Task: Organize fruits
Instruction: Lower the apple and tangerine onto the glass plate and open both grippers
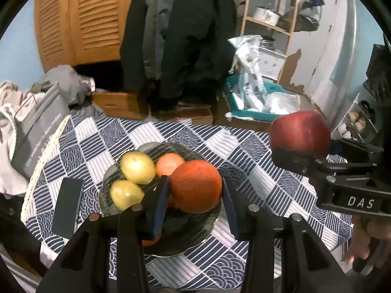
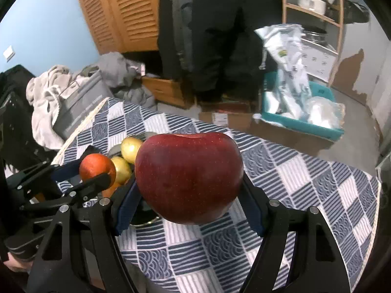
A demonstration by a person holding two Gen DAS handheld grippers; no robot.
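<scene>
- The left gripper [image 1: 195, 190] grasps the orange [image 1: 195, 186] between its jaws, above the glass plate [image 1: 207, 229] on the table.
- The right gripper [image 2: 189, 190] clamps the red apple [image 2: 189, 177], raised over the table's checkered cloth [image 2: 305, 175], right of the plate.

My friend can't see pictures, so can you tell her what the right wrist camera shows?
A big red apple is held between the right gripper's fingers, above a table with a blue and white checked cloth. To the left, the left gripper holds an orange over a dark plate with two yellow fruits.
</scene>
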